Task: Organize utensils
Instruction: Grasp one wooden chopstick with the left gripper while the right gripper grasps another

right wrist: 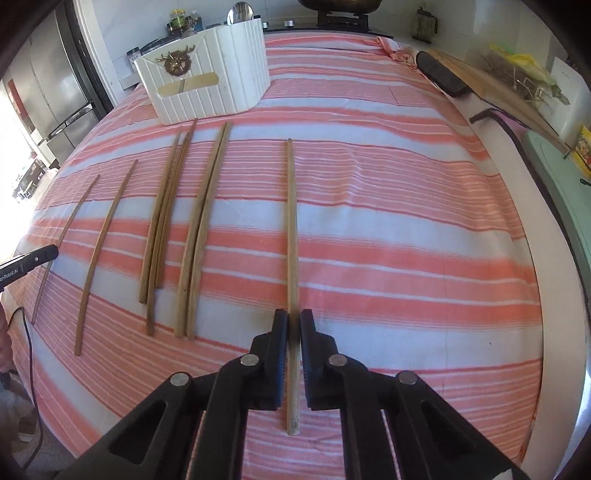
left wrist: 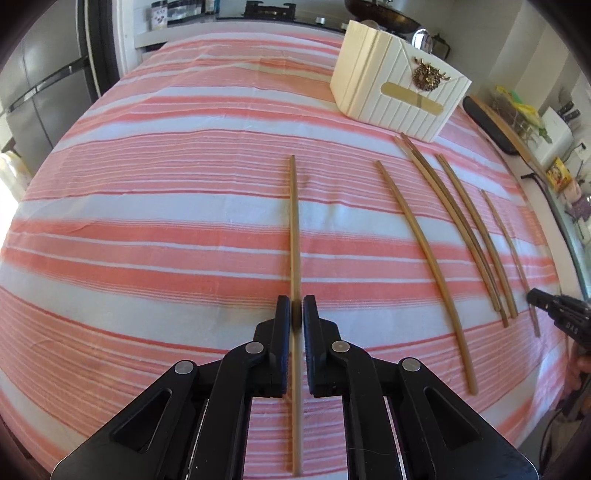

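Observation:
My left gripper (left wrist: 296, 308) is shut on a wooden chopstick (left wrist: 294, 221) that points away from me over the striped cloth. My right gripper (right wrist: 294, 323) is shut on another wooden chopstick (right wrist: 291, 229), also pointing away. Several more chopsticks (left wrist: 424, 258) lie side by side on the cloth between the two grippers; they also show in the right wrist view (right wrist: 166, 229). A white ribbed utensil holder (left wrist: 399, 92) with a gold ornament stands at the far side, also seen from the right wrist (right wrist: 210, 81). The right gripper's tip (left wrist: 554, 306) shows at the left view's right edge.
The table is covered by a pink and white striped cloth (left wrist: 147, 221). A counter with a wooden board (right wrist: 498, 99), a black object (right wrist: 443, 77) and packets runs along the right. A fridge (left wrist: 40, 85) stands far left. A stove with a pan (left wrist: 384, 14) is behind.

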Tool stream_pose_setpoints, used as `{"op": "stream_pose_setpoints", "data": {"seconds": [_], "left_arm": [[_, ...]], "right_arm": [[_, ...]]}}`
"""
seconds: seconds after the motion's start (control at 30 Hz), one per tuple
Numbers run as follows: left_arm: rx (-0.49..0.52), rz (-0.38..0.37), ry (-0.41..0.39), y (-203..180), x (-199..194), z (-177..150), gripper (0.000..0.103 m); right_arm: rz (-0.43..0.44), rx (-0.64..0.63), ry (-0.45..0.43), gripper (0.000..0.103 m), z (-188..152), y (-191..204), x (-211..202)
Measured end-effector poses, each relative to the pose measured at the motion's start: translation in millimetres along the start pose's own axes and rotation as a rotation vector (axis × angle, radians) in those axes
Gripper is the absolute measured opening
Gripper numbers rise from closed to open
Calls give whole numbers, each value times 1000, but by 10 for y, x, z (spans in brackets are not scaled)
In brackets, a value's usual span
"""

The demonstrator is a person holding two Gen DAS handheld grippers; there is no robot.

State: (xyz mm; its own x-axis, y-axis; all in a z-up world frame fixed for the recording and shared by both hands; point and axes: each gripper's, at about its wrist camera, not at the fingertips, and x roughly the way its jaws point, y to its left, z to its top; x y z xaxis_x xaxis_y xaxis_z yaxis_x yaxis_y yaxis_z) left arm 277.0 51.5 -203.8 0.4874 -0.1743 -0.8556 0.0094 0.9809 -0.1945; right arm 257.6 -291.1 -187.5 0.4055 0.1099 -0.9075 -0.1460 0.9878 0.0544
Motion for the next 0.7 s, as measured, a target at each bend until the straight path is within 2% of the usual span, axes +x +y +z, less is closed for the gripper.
{"op": "stream_pose_setpoints", "data": {"seconds": [0.03,0.07,0.1,0.13,0.23,0.3,0.43,0.57,0.7], "left_arm": [[4,-16,0,31,-34,50,30],[10,-26,-2,53,-60,117,38],[26,-32,4,64,-66,193,52],[50,-37,13,58,-53,272,55],[102,-34,56,27,98,483,55],[112,-33,89,16,225,568,55],[174,19,123,-68,407,659,58],[204,53,141,-104,522,751,61],[247,83,164,-172,608,854,63]], "right_arm": [[20,0,11,13,3,-28,-21],[45,-4,18,21,23,-59,-39],[71,-4,21,24,55,-91,-58],[93,-1,26,28,101,-124,-71],[135,-17,77,29,298,-155,-7],[127,-50,108,29,415,-113,78],[118,-107,148,29,636,-26,295],[73,-151,128,28,899,64,447],[73,-124,126,28,1231,52,633]]}}
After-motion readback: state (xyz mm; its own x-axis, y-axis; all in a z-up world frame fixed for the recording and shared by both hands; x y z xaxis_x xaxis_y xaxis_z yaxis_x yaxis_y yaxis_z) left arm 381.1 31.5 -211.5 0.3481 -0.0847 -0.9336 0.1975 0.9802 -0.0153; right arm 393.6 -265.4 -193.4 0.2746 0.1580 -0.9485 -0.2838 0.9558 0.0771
